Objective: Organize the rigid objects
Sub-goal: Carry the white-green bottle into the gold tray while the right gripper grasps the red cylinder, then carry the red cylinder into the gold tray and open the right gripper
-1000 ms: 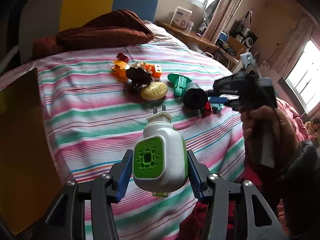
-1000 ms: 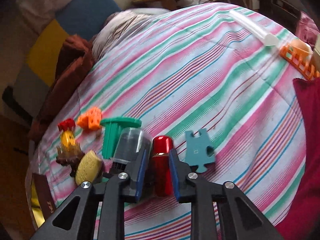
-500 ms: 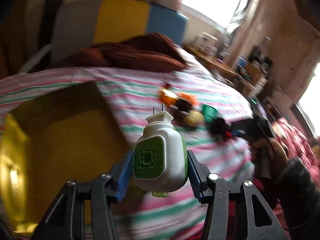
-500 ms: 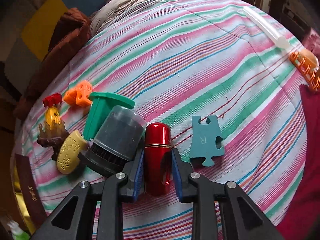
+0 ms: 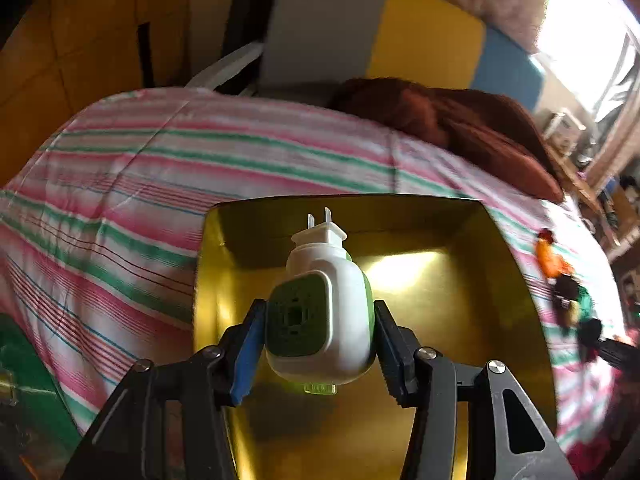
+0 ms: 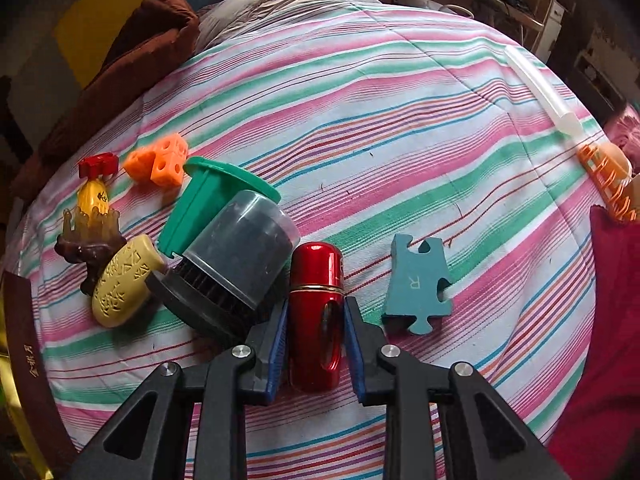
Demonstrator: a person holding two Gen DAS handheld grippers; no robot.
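Plug-in diffuser (image 5: pixel 320 312) clamped between left tool (image 5: pixel 316 356) pads.

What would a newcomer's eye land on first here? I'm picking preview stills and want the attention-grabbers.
In the left wrist view, the white and green plug-in device, clamped in the left tool, hangs over the shiny gold box on the striped bedspread. In the right wrist view, the glossy red cylinder gripped by the right tool stands out, with a dark brush under a clear cap on its left and a teal puzzle piece on its right.

Gold box (image 5: pixel 460 308); pink-green striped sheet (image 6: pixel 360 92); red tube (image 6: pixel 316 312).
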